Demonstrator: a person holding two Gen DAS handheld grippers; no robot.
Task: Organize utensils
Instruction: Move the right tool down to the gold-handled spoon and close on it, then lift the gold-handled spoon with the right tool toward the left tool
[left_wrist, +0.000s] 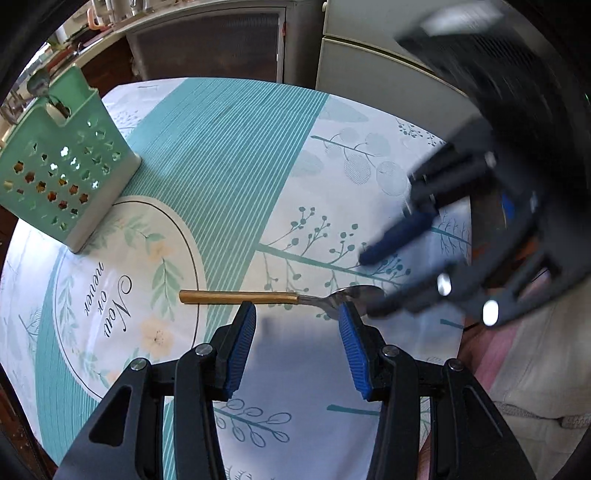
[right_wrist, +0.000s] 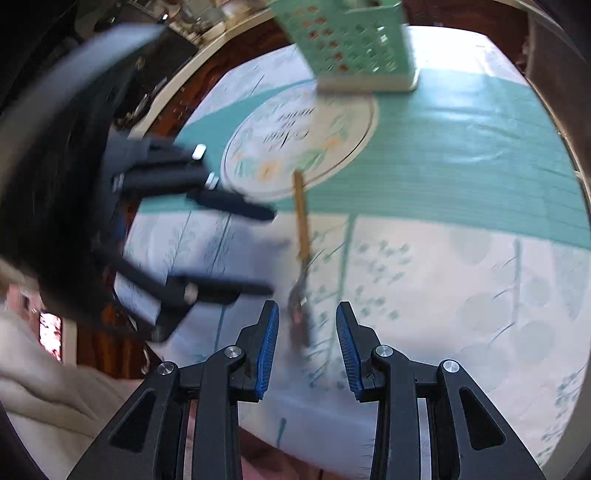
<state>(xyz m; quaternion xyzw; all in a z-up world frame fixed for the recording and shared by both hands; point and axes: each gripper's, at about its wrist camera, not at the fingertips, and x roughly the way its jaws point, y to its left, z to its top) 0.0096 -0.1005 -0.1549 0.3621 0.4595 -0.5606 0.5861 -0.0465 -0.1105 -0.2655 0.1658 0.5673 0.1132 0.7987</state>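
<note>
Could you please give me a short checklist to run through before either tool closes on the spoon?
1. Spoon lies flat on the tablecloth, gold handle free: ok.
2. Left tool open and empty, pads not touching the spoon: ok.
3. Right tool open, with the spoon bowl between its fingers: ok.
4. Right tool's pads level with the spoon bowl: cannot tell, the view is blurred.
5. Green utensil caddy upright on the table, something already standing in it: ok.
6. Tools clear of each other: not ok, both crowd the spoon's bowl end.
</note>
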